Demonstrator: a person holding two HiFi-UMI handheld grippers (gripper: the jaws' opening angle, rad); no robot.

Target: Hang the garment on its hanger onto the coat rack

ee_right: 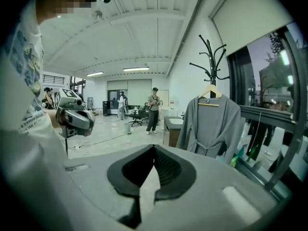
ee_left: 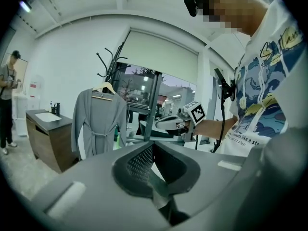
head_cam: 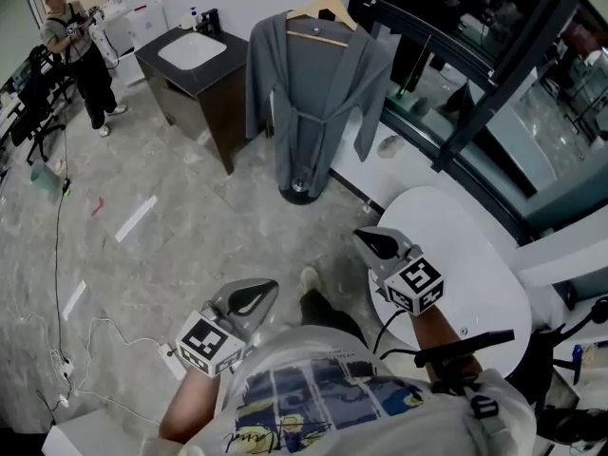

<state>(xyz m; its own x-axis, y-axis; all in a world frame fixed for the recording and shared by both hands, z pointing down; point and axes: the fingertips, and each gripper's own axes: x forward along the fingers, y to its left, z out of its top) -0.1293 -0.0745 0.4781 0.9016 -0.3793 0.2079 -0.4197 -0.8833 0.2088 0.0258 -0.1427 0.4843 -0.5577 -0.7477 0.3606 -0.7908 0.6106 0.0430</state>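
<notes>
Two tongs, both pinched shut and empty. My left tongs [head_cam: 253, 297] sit low by my body, and my right tongs [head_cam: 378, 243] beside them. Well ahead of both, the grey robe [head_cam: 318, 103] hangs on its hanger [head_cam: 321, 9] from the coat rack [ee_right: 210, 57]. I judge the hanging done, so I'd best stay clear and not jostle it.

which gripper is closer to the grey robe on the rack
The right gripper: it reaches further forward, beside the round white table, toward the grey robe. The left gripper sits further back over the floor.
</notes>
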